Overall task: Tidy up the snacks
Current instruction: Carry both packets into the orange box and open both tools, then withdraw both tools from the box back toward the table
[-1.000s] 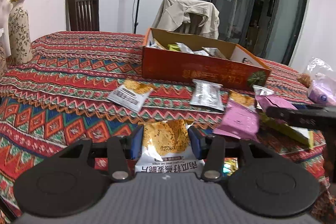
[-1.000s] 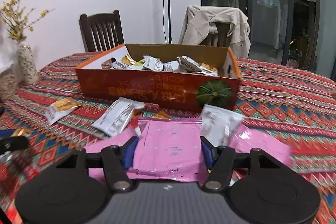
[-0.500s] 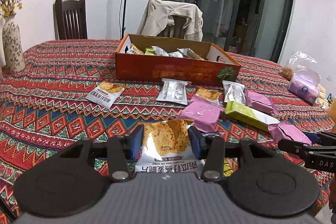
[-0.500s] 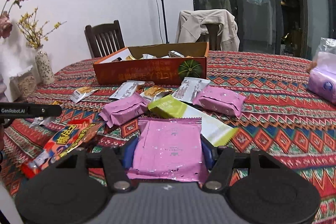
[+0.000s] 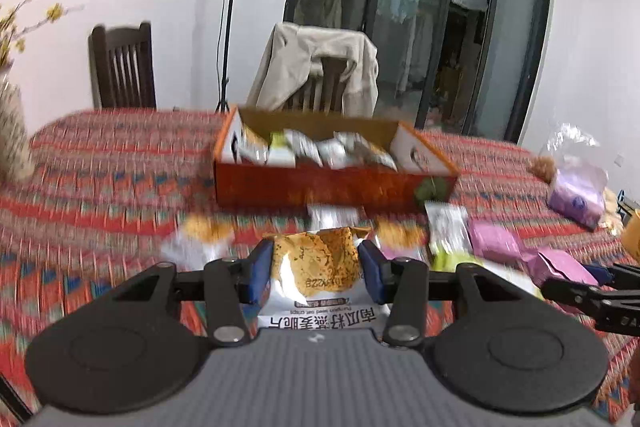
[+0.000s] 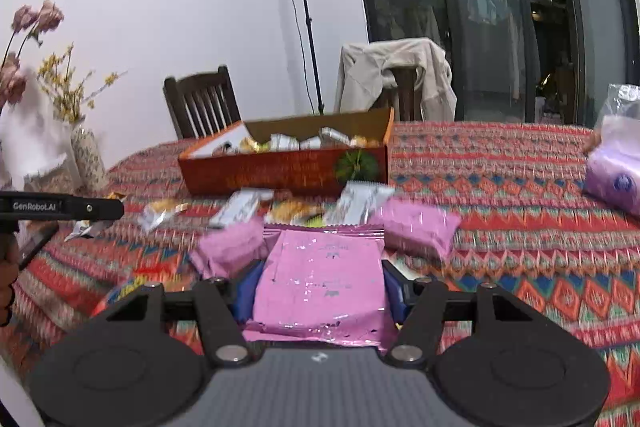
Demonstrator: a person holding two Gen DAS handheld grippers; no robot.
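Big table (image 5: 100, 163) with bright cloth, many snacks lying loose near box. Orange box (image 5: 332, 183) in middle, some snacks inside already. Left gripper (image 5: 316, 267) squeezes cookie pack (image 5: 316, 259). Right gripper (image 6: 320, 283) squeezes pink pack (image 6: 320, 279). Both packs up in air, not in box yet. Lots left.

A white cracker packet (image 5: 316, 275) with a golden biscuit picture sits clamped between blue pads, print upside down. A flat pink packet (image 6: 320, 283), shiny and creased, is pinched likewise. The orange box (image 6: 280, 169) (pumpkin picture on its front) stands open on the patterned cloth, holding silver and yellow packets. Before it lie loose packets: silver (image 6: 360, 203), pink (image 6: 416, 227), green (image 5: 448, 261).
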